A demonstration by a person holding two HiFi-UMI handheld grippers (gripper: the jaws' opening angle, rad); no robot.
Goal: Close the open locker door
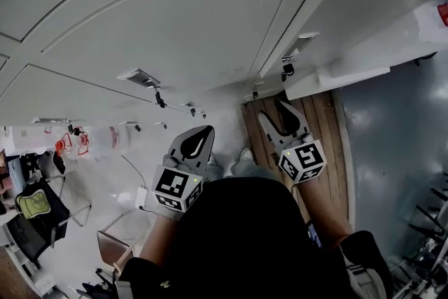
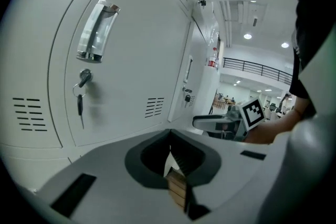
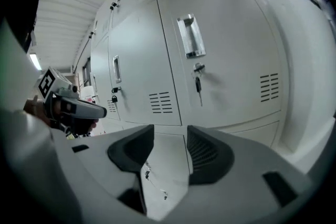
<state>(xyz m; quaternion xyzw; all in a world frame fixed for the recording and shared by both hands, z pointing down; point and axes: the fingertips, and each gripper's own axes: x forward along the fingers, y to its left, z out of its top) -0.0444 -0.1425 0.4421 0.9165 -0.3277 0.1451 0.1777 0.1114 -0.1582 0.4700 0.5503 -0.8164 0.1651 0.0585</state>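
Observation:
White lockers (image 1: 175, 24) fill the top of the head view. At the upper right, one door panel (image 1: 364, 10) looks swung out from the row, with its handle (image 1: 301, 42) and key (image 1: 287, 70) near its left edge. My left gripper (image 1: 199, 140) is shut and empty, held below the lockers. My right gripper (image 1: 276, 112) is open and empty, just below that door's lower corner and apart from it. The left gripper (image 2: 170, 152) faces a door with a handle (image 2: 97, 31) and a key (image 2: 81, 92). The right gripper (image 3: 170, 144) faces a door handle (image 3: 191, 35) and a key (image 3: 198, 81).
A wooden floor strip (image 1: 322, 129) runs under my right gripper, with grey floor (image 1: 399, 150) to its right. A chair with a green bag (image 1: 31, 206) and red extinguishers (image 1: 70, 143) stand at the left. A white ledge (image 1: 336, 80) juts out below the door.

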